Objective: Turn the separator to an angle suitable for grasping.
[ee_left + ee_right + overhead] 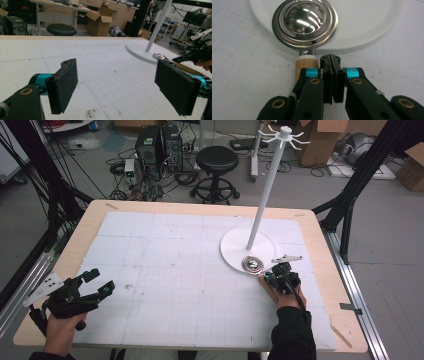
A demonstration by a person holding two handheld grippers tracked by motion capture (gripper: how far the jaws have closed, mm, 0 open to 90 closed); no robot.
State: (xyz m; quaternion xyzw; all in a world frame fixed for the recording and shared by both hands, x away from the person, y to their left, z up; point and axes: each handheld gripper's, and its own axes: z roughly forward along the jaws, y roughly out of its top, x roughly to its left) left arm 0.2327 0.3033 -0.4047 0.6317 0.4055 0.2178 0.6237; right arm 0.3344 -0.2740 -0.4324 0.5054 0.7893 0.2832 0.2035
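Observation:
A steel strainer-like utensil lies with its round head (pixel 252 264) (pixel 305 21) on the rim of a white stand's disc base (pixel 235 245) (pixel 367 22). Its wooden handle (pixel 305 66) (pixel 267 287) points toward the person. My right gripper (pixel 333 62) (pixel 274 270) is shut with nothing between its jaws, just right of the handle's collar. The handle runs under its left finger. My left gripper (pixel 117 85) (pixel 100 281) is held wide open and bare over the near left of the table. The left gripper view shows the utensil head (pixel 161 56) and right gripper (pixel 180 59) far off.
The stand's white pole (pixel 265 195) rises to a ring of hooks (pixel 284 132). A white gridded foam mat (pixel 175 270) covers the wooden table (pixel 85 225). Beyond it stand a black stool (pixel 216 162), computers (pixel 157 145) and cardboard boxes (pixel 320 140). Black frame posts (pixel 360 175) flank the table.

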